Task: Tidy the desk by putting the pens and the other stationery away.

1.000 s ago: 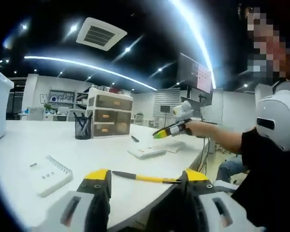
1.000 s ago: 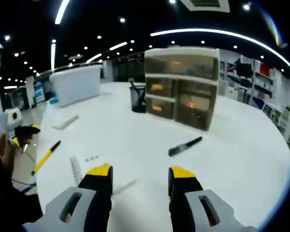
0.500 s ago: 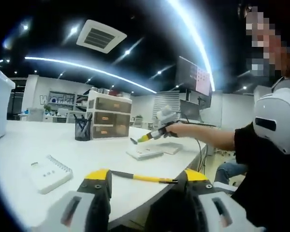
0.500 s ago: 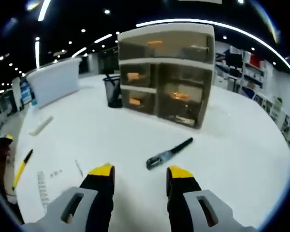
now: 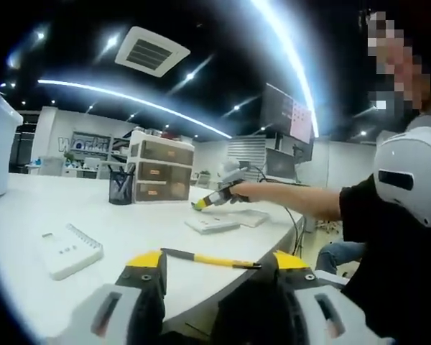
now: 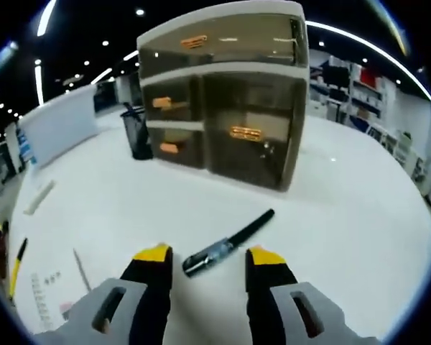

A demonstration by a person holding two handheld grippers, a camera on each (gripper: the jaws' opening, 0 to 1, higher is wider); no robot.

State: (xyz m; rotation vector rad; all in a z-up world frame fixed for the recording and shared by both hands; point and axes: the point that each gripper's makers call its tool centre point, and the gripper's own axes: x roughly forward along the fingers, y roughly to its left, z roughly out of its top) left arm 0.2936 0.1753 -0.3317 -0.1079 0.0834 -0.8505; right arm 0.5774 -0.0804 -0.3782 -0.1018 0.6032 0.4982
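A black pen lies slanted on the white desk, its silver end between the yellow tips of my right gripper, which is open and just above it. Behind it stand a brown drawer unit and a black mesh pen cup. My left gripper is open at the desk's near edge, over a yellow and black pen. In the left gripper view the right gripper hangs low over the desk on the person's outstretched arm.
A white spiral notepad lies at the left, and a white booklet lies beyond the yellow pen. The drawer unit and pen cup stand at the back. A white bin and a small white bar sit far left.
My right gripper has moved forward and down towards the drawer unit, so the black pen now lies between its tips. The left gripper has barely shifted.
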